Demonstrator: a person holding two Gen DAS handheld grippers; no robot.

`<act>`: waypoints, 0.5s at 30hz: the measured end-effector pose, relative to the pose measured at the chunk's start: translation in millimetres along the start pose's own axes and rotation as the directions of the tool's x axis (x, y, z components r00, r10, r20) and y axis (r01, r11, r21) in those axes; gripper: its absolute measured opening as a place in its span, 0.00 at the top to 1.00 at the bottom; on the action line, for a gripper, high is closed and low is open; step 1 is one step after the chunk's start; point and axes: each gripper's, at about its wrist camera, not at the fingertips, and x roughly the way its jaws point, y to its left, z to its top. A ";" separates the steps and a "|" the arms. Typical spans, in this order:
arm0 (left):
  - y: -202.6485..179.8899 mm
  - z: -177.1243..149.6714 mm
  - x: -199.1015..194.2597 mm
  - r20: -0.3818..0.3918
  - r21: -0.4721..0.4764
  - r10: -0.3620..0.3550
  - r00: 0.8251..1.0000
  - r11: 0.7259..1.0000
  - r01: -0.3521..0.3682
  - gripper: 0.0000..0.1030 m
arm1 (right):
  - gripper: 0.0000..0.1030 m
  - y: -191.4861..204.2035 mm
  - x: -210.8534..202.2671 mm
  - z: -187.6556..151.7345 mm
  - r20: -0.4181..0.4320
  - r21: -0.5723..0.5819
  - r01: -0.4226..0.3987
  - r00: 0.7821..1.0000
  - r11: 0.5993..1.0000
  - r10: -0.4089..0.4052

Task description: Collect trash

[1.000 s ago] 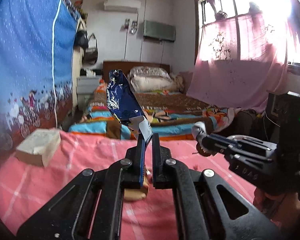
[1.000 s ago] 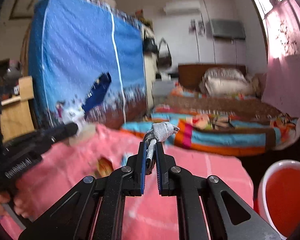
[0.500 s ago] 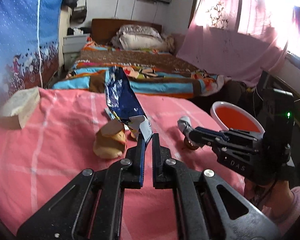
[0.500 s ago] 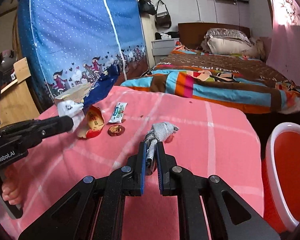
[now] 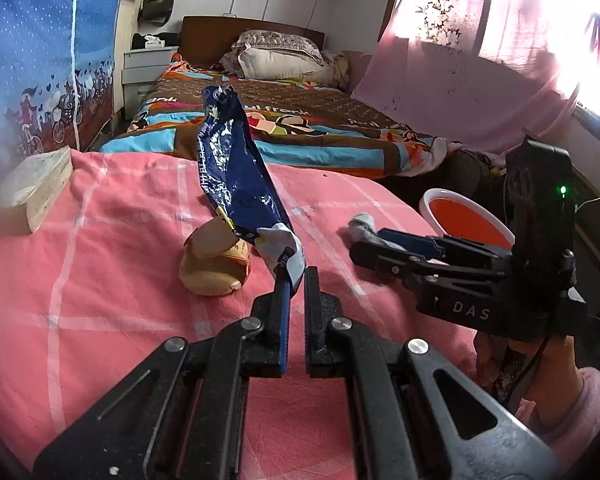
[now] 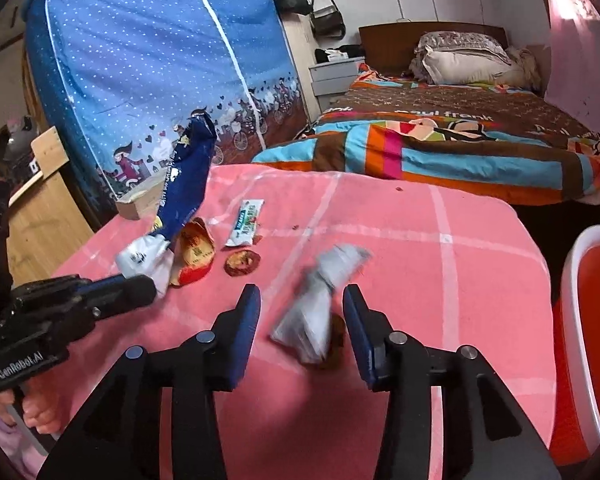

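My left gripper point(image 5: 295, 276) is shut on a long dark blue snack bag point(image 5: 236, 176), held upright above the pink tablecloth point(image 5: 100, 280); the bag also shows in the right wrist view point(image 6: 188, 172). My right gripper point(image 6: 300, 300) is open, and a crumpled grey-white wrapper point(image 6: 320, 308), blurred, lies loose between its fingers. In the left wrist view the right gripper point(image 5: 364, 240) shows with the wrapper point(image 5: 362, 226) at its tip. A red basin point(image 6: 592, 344) stands off the table's right edge.
A crumpled orange-tan wrapper point(image 5: 214, 260) lies on the cloth, also in the right wrist view point(image 6: 194, 256). A small white-green packet point(image 6: 246, 222) and a round brown scrap point(image 6: 242, 263) lie nearby. A tissue box point(image 5: 28, 188) sits at the far left. A bed point(image 5: 280, 128) is beyond.
My right gripper has opened and let go of the grey-white wrapper, which drops between its fingers. Both grippers have tilted further down toward the table. The left still holds the blue bag.
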 end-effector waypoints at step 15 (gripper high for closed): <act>-7.8 -0.3 -9.2 0.048 0.030 0.015 0.999 0.999 -0.016 0.67 | 0.93 -0.8 -14.5 5.3 0.093 -0.006 0.063 0.994 0.998 -0.062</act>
